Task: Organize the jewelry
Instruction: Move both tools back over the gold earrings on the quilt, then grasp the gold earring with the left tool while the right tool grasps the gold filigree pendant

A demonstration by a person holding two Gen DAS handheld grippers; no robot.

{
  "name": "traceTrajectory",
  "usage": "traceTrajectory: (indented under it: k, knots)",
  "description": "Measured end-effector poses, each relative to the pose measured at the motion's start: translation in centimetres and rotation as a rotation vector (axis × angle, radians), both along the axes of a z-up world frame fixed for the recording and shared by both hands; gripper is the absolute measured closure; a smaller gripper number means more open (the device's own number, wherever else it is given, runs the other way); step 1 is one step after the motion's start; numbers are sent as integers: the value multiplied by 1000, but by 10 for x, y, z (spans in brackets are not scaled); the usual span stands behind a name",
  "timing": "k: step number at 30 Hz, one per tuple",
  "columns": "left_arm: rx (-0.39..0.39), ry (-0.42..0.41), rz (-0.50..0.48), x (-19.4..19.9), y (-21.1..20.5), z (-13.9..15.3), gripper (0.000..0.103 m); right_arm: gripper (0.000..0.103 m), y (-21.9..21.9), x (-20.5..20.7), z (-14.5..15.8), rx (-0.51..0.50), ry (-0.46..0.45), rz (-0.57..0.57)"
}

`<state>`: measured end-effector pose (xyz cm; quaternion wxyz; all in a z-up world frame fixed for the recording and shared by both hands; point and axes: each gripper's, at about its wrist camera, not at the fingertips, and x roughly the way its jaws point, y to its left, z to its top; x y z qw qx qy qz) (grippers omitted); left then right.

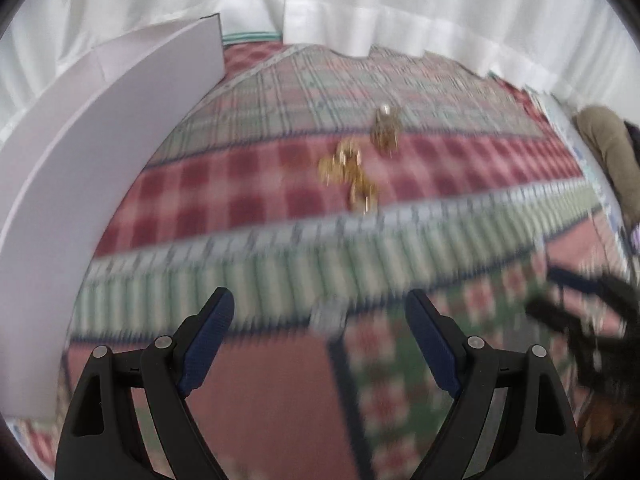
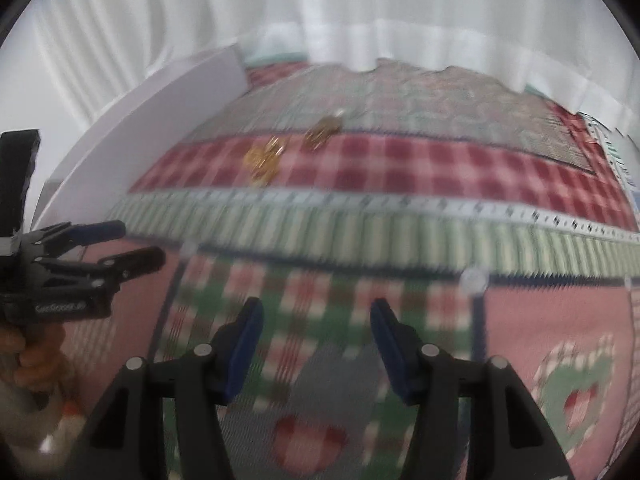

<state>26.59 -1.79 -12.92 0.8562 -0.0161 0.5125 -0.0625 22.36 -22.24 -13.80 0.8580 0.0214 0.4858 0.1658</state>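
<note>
Jewelry, two blurred gold clusters [image 1: 352,176] [image 1: 385,130], lies loose on the far red-checked band of a patchwork cloth [image 1: 280,380], right of a white box wall [image 1: 100,128] whose inside is hidden. Left gripper [image 1: 320,320] and right gripper [image 2: 316,330] both hang over the near cloth, jaws apart and empty. Only the right view shows a hand [image 2: 36,356] on the left gripper.

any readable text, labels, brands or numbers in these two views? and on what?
Pale lettering on the side of the left gripper, right wrist view: a brand mark, too blurred to read.
Black marks along the white strip of the quilt: too blurred to read.
Left wrist view: none.
</note>
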Motion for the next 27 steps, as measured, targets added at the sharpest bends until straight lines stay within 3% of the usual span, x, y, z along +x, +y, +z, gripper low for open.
traceTrajectory:
  k: [4, 7, 8, 10, 11, 12, 15, 17, 19, 27]
  knots:
    - [3, -3, 87, 55, -10, -16, 15, 46, -9, 0, -4, 50, -7, -49]
    - [31, 38, 140, 90, -23, -42, 16, 46, -7, -4, -10, 50, -6, -45]
    - [43, 9, 155, 92, -25, -42, 19, 46, -7, -7, -11, 49, -7, -37]
    - [73, -37, 169, 92, -31, -41, 34, 46, -7, -9, -11, 41, -13, -29]
    - [65, -53, 146, 89, -34, -39, 53, 46, -7, -10, -10, 32, -18, -24]
    - [74, -61, 125, 87, -36, -38, 80, 46, -7, -10, -8, 25, -23, -21]
    - [40, -43, 66, 74, -27, -33, 85, 46, -9, -7, -4, 32, -23, -17]
    - [-75, -3, 55, 63, -3, -29, 90, 46, -11, -4, 2, 56, -17, -17]
    - [-151, 24, 66, 51, 19, -27, 91, 46, -13, 2, 6, 94, -2, -9]
    - [-291, 47, 140, 12, 76, -18, 91, 46, 9, 65, 8, 191, 78, -20]
